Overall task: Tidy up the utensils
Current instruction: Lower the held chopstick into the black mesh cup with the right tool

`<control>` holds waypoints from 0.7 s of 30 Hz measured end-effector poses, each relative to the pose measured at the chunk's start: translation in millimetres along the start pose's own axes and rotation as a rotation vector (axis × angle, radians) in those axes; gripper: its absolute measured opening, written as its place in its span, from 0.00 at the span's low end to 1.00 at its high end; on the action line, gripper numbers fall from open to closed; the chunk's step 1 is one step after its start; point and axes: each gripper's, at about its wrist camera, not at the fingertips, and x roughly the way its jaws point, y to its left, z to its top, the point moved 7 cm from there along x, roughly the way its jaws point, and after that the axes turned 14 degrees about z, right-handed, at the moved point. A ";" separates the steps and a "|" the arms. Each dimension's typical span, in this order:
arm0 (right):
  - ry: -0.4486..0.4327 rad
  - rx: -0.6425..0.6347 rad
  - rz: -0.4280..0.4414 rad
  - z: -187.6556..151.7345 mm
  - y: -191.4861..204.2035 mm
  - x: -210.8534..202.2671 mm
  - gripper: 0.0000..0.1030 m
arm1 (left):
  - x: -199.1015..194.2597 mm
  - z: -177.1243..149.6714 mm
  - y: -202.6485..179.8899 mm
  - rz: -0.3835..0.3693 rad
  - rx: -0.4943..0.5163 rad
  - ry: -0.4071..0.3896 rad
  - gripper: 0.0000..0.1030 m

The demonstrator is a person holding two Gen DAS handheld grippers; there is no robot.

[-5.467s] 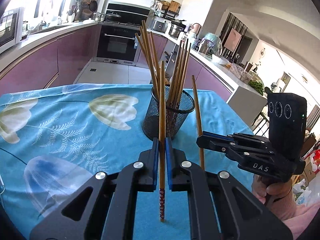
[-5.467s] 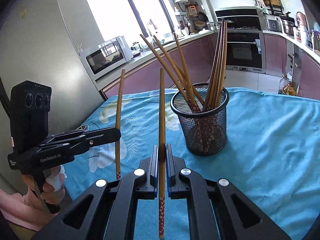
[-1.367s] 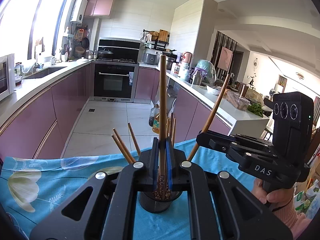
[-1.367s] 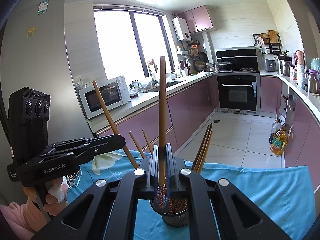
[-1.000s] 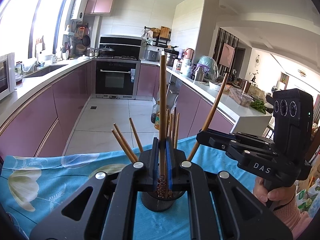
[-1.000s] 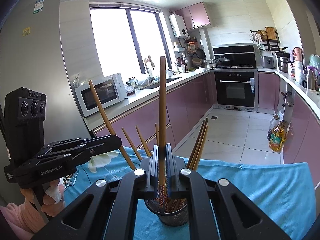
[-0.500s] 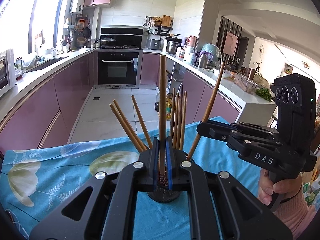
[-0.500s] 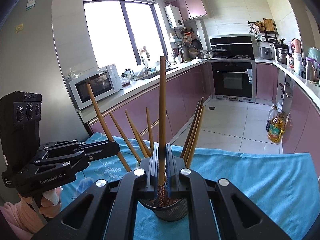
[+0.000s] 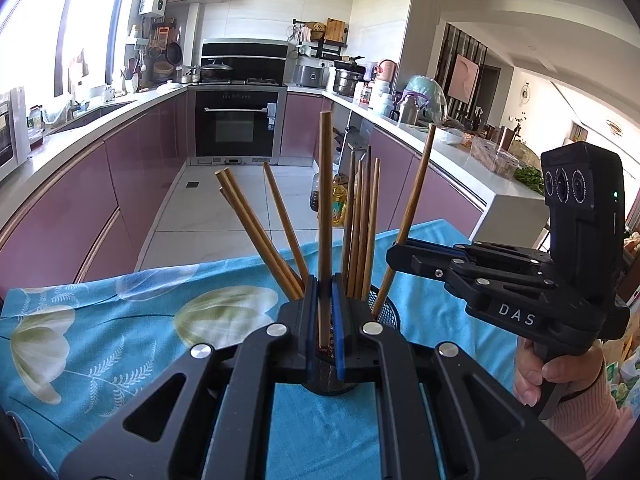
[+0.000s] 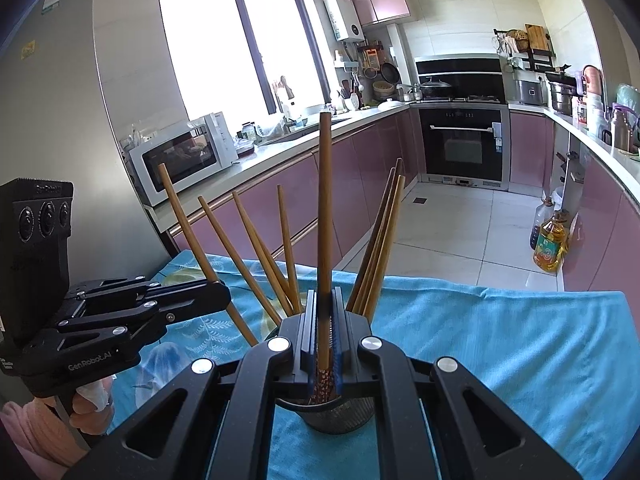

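Two hand-held tongs meet over a black mesh holder (image 9: pixel 386 314) standing on a worktop (image 9: pixel 120 344) draped in a turquoise floral cloth, each pinching a single wooden chopstick upright.

In the left wrist view, the left tongs (image 9: pixel 325 312) are pressed together on a chopstick (image 9: pixel 325 208) whose patterned lower end sits between the blue pads, just above the holder's mouth. The right tongs (image 9: pixel 394 254) come in from three o'clock, carried by a hand (image 9: pixel 552 368) in a pink sleeve, and grip a second chopstick (image 9: pixel 414 200) that leans toward one o'clock, its lower end dipping inside the holder's rim. A fan of other chopsticks (image 9: pixel 360 224) already stands in the holder, some tilted toward eleven o'clock, others nearly vertical.

In the right wrist view, the right tongs (image 10: pixel 325 320) clamp their chopstick (image 10: pixel 325 200) straight up at twelve o'clock, its decorated tip over the holder (image 10: pixel 340 412). The left tongs (image 10: pixel 224 298) enter from nine o'clock, closed on their stick (image 10: pixel 188 232), which slants toward eleven o'clock.

Behind the worktop runs a kitchen with mauve cabinets, a built-in oven (image 9: pixel 236 128) and a microwave (image 10: pixel 182 156) on the counter.
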 end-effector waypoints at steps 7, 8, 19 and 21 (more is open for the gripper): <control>0.021 0.013 -0.005 -4.3 -5.0 6.8 0.06 | 12.6 -0.3 -0.3 0.010 0.002 0.022 0.07; 0.022 0.014 -0.006 -5.1 -5.4 7.6 0.06 | 14.6 -0.5 -2.1 0.011 0.001 0.027 0.07; 0.028 0.036 -0.018 -5.6 -13.9 14.0 0.06 | 35.7 -1.1 3.6 0.019 -0.020 0.056 0.07; 0.029 0.039 -0.018 -6.2 -15.4 15.6 0.06 | 37.3 -1.3 3.8 0.020 -0.023 0.057 0.07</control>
